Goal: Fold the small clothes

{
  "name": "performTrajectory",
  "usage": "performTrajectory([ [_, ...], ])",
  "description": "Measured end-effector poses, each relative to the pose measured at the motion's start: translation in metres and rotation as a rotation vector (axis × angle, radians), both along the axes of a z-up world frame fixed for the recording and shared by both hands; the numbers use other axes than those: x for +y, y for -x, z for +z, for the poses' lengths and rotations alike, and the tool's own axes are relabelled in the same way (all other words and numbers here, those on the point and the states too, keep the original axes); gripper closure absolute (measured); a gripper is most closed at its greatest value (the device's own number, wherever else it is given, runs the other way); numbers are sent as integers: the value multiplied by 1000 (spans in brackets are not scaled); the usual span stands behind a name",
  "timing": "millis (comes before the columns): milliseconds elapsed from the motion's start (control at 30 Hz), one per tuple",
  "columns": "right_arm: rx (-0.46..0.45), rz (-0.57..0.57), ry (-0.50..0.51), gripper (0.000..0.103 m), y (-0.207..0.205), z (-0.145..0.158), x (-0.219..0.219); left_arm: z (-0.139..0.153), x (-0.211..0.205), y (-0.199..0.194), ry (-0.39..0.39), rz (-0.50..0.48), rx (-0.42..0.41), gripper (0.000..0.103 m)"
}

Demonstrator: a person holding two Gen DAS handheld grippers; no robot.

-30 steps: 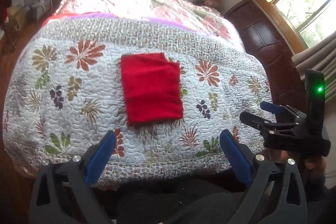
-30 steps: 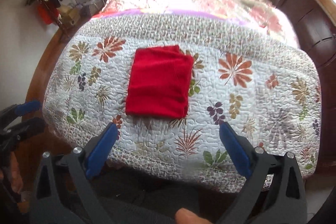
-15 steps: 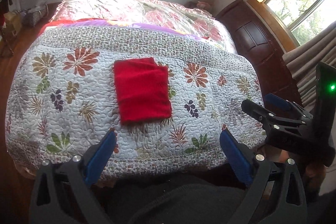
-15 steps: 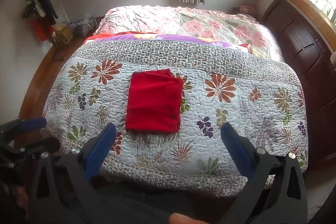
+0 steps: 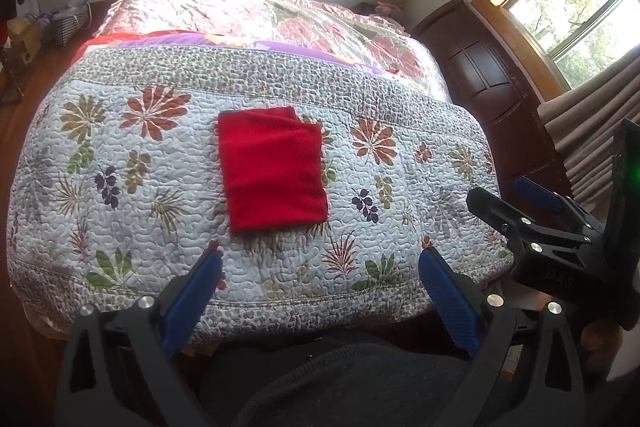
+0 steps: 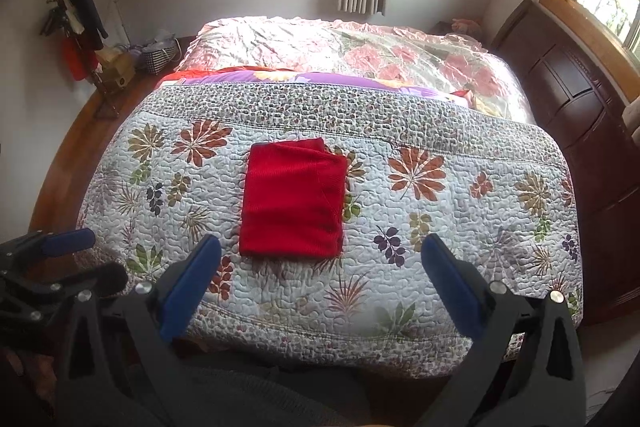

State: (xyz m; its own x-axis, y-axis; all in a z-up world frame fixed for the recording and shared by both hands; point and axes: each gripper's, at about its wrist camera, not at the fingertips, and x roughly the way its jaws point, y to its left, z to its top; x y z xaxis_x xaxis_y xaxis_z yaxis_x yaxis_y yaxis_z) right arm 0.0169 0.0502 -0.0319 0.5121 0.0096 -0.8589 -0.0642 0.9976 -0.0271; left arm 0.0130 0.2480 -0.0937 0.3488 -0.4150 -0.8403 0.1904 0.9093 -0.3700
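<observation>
Matt red knit cloth (image 5: 274, 171) lies on bumpy stitched quilt (image 5: 420, 211).

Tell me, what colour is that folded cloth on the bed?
Plain red folded cloth, clearest in the right wrist view.

The lower frame edge cuts off the handles of my left hand-held gripper (image 5: 320, 263) and my right hand-held gripper (image 6: 320, 247), and my hands on them stay out of sight. My dark lap (image 5: 360, 387) hides the near edge of the bed (image 5: 120, 227). The red cloth (image 6: 294, 201) is folded, so its inner layers are hidden. The small things on the floor (image 6: 120, 71) by the coat stand (image 6: 74, 23) are too small to tell apart.
</observation>
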Motion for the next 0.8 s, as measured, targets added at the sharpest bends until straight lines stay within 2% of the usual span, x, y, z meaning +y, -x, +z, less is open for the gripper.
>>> performTrajectory([
  [600, -8, 40, -19, 3, -6, 5, 10, 7, 4, 2, 2, 51, -12, 4],
  [800, -21, 34, -19, 3, -7, 8, 8, 11, 1, -1, -2, 42, -28, 4],
])
